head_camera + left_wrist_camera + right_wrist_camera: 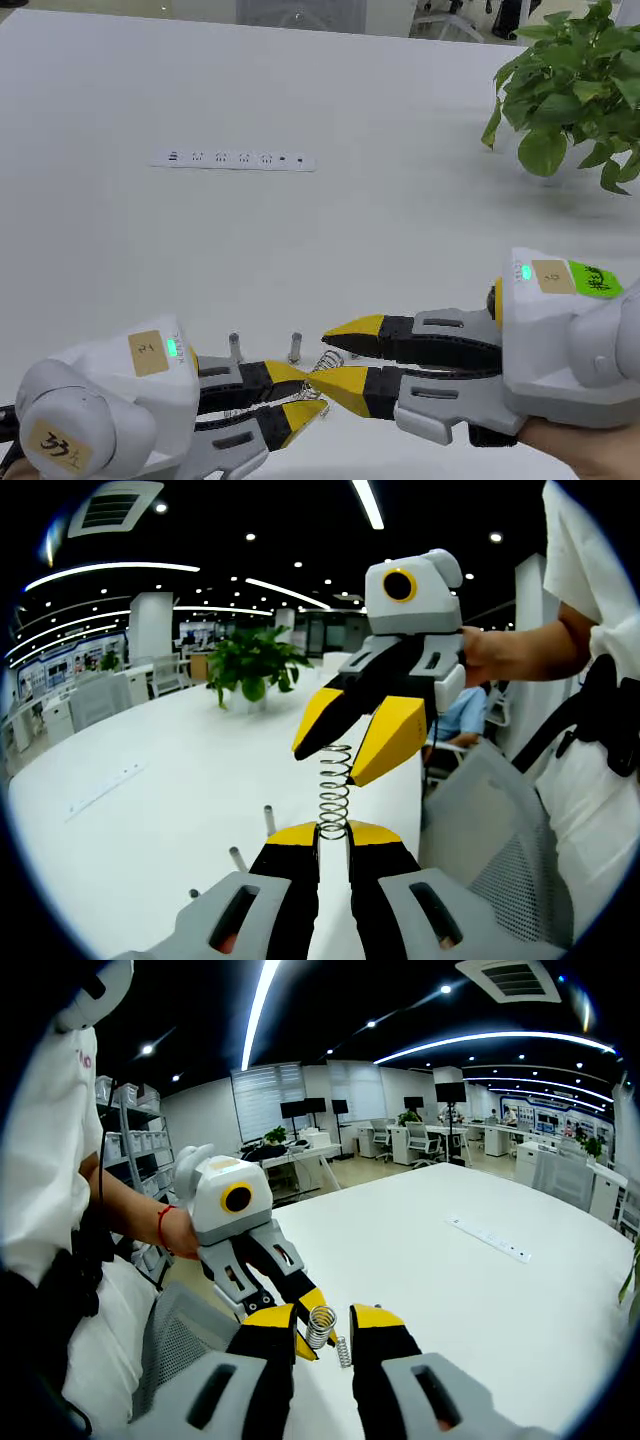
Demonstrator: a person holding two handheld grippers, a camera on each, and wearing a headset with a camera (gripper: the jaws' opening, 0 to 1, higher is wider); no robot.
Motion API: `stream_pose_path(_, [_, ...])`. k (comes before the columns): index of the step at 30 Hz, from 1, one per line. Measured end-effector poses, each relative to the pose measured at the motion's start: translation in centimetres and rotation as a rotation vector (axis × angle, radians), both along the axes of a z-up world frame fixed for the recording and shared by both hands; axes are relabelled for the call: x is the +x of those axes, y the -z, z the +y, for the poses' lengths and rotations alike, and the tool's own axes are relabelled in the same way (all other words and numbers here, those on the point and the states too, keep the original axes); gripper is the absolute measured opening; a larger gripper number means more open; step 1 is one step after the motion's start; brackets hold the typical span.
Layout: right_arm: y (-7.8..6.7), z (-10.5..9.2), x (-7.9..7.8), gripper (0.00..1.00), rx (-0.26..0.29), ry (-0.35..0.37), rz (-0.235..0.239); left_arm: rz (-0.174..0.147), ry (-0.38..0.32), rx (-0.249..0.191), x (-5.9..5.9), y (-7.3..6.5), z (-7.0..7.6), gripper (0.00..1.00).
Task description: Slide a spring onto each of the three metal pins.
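Nearest, at the near left of the head view, is the left gripper (315, 392). Its white body carries a round sticker (55, 447) with "33" written by hand. It also has a small tan label (148, 352), with marks too small to read, next to a lit green light. Its yellow-tipped jaws are pressed together on one end of a spring (334, 785), which sticks straight out from between them in the left gripper view.

The right gripper (318, 355) is at the near right, held in a hand (488, 656). Its jaws are apart, one on each side of the spring's other end, and I cannot tell whether they touch the coil. Its body has a tan tag (553, 276) and a green sticker (595, 281), both with handwriting I cannot make out.

Just left of the jaw tips, the metal pins (268, 818) stand upright on the white table (300, 240). The left gripper view shows three bare pins in a row, and the head view shows two.

Farther off, left of centre, a white power strip (233, 159) lies flat, its markings unreadable. A leafy potted plant (575, 90) stands at the far right.
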State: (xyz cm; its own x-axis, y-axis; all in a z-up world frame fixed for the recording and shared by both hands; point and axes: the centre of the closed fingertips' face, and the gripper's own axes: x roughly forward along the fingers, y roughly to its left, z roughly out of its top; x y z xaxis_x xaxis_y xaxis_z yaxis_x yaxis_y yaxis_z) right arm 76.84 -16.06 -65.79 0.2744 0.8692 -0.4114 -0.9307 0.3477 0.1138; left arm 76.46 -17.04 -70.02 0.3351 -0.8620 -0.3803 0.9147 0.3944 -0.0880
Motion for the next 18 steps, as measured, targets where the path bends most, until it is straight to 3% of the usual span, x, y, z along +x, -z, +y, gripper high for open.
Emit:
stream_pose_path(6, [-0.3, -0.1, -0.2, 0.24, -0.057, -0.086, 0.003, -0.002, 0.001, -0.004, 0.0, 0.0, 0.1, 0.09])
stream_pose_path(14, [0.1, 0.1, -1.0, 0.25, -0.221, -0.292, -0.010, -0.006, 0.009, -0.011, -0.1, 0.0, -0.1, 0.09])
stream_pose_path(18, [0.5, 0.5, -1.2, 0.24, -0.313, -0.393, -0.038, -0.011, 0.013, -0.009, -0.2, 0.1, -0.2, 0.09])
